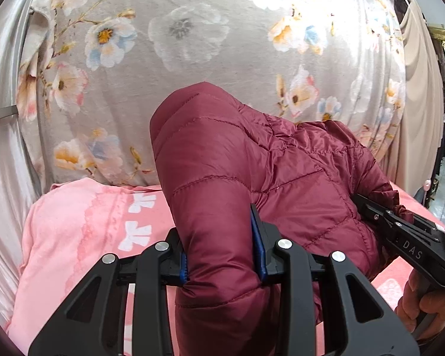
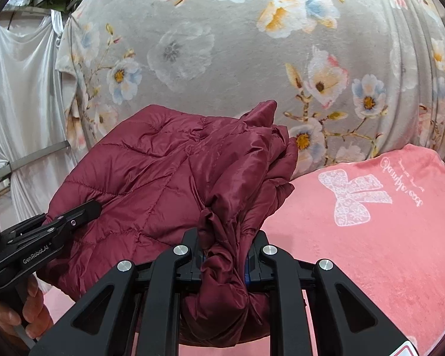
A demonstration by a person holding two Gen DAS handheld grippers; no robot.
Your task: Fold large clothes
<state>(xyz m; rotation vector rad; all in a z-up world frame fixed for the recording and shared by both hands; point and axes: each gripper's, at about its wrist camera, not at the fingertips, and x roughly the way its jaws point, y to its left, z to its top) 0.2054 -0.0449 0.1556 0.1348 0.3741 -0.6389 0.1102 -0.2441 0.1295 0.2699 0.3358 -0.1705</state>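
Observation:
A maroon quilted puffer jacket (image 1: 237,163) hangs lifted between the two grippers, above a pink blanket. In the left wrist view my left gripper (image 1: 222,255) is shut on a thick padded fold of it, its blue pads pressing both sides. My right gripper (image 1: 370,207) enters from the right edge, gripping the jacket's gathered hem, with a hand (image 1: 424,305) on its handle. In the right wrist view my right gripper (image 2: 225,252) is shut on a bunched, crinkled edge of the jacket (image 2: 151,178). The left gripper (image 2: 86,207) bites into the jacket's left side.
A pink blanket (image 2: 370,237) with white bow prints lies under the jacket. Behind it rises a grey floral fabric (image 1: 192,44) like a wall. White satin drapes (image 2: 20,89) hang at the left, and a beige cloth (image 1: 421,89) hangs at the right.

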